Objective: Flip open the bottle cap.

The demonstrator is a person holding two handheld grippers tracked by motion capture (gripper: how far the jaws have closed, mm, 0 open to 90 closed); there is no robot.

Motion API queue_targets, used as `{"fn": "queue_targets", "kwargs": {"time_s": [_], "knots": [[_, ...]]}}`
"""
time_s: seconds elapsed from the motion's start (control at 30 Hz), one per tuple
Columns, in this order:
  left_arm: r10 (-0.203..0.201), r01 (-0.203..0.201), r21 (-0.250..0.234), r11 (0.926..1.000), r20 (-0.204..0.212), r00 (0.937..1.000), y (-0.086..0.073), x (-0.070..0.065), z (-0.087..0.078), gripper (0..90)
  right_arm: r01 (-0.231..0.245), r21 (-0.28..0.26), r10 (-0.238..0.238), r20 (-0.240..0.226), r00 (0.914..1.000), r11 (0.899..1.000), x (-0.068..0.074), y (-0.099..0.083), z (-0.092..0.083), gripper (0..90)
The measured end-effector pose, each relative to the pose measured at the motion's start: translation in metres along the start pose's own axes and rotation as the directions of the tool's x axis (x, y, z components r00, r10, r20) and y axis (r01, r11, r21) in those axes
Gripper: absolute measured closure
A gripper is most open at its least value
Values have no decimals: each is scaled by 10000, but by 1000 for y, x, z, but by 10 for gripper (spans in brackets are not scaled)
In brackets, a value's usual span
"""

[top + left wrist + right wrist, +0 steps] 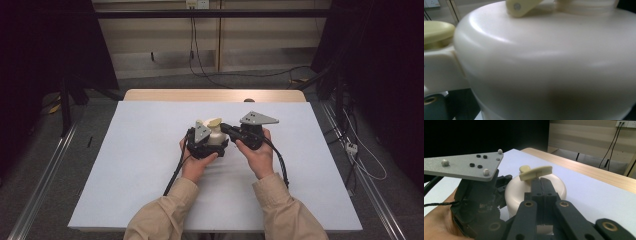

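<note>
While dark curtains close off both sides of the room and pale wood panelling with hanging cables runs along the back wall, the tabletop (150, 165) sits in the middle: a wooden slab covered almost wholly by a smooth, matte white sheet, with bare wood showing only along the far edge. Grey carpet and metal rails (40, 185) border it.

Near the centre of the sheet stands a cream plastic jug (216, 136), rounded and glossy, with a domed shoulder, a ribbed neck and a flat, pale-yellow lever (536, 172) pinned on top. In the left gripper view its smooth wall is pressed right up against the camera, with a squared cream handle at the left.

Both hands, in tan sleeves, meet at the jug. The left gripper (202, 142), black and blocky with a grey three-cornered plate, is hard against the jug's left side; whether its fingers are apart or together cannot be told. The right gripper (543, 187) comes from the right, its black fingers pressed together with no gap, their tips just under the yellow lever and against the jug's shoulder.
</note>
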State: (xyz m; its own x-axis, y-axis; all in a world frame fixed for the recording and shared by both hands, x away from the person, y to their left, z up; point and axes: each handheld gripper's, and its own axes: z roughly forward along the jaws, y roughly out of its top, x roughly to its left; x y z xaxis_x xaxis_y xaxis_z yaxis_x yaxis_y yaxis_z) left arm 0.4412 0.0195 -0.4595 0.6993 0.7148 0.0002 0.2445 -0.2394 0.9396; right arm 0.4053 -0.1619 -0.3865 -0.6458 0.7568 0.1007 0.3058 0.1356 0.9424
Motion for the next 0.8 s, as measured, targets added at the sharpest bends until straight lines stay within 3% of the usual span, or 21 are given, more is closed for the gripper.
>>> {"fn": "queue_targets", "kwargs": {"time_s": [0.8], "knots": [[-81, 81, -35, 10000, -31, 10000, 0, -1, 1, 49, -20, -224, 16, -203, 9998, 9997, 1, 5, 8, 900]]}}
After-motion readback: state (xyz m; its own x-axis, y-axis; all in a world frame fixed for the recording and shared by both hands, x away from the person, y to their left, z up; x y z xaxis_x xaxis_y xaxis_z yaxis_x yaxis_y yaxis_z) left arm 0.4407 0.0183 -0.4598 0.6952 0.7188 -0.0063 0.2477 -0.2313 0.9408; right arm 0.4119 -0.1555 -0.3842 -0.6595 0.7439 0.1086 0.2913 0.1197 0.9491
